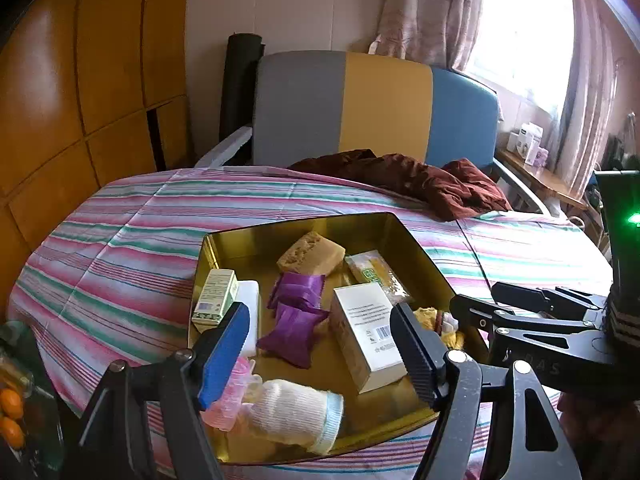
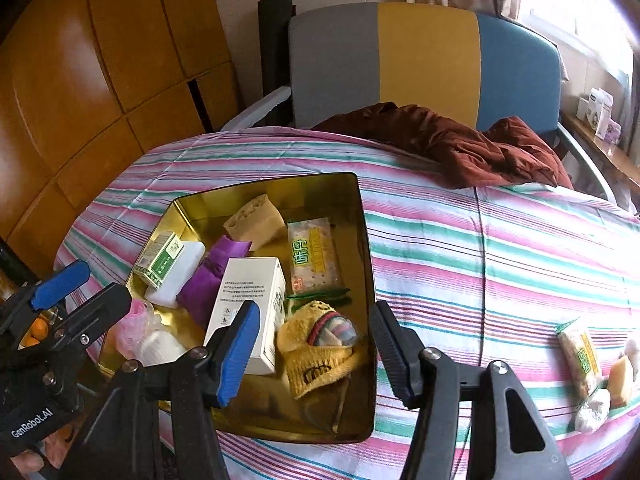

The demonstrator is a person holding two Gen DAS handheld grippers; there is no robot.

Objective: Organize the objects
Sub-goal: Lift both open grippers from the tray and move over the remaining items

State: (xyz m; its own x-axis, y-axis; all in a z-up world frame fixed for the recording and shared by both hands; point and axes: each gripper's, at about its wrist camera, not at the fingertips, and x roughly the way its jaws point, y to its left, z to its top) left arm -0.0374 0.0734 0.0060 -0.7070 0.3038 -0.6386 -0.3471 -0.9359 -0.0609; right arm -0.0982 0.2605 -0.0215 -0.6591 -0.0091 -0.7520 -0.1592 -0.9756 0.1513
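Note:
A gold tin [image 1: 304,224] lies open on the striped bedspread [image 1: 120,248]. It holds a white box [image 1: 368,332], purple pouches [image 1: 296,308], a tan sponge block [image 1: 312,256], a cracker packet [image 1: 372,272], a small green-and-white box [image 1: 214,296], a white sock [image 1: 296,412] and a yellow knit sock [image 2: 320,356]. My left gripper [image 1: 320,312] hovers open over the tin's near half, gripping nothing. My right gripper [image 2: 316,312] stands open above the yellow sock at the tin's [image 2: 364,240] right side. Another cracker packet [image 2: 580,356] and a tan block [image 2: 622,380] lie loose on the bed at far right.
A maroon cloth [image 2: 460,144] is crumpled at the head of the bed before a grey, yellow and blue headboard [image 2: 424,60]. Wooden wardrobe doors [image 2: 80,80] stand at left. A shelf with small boxes [image 2: 600,116] runs under the window. Oranges [image 1: 10,416] sit at lower left.

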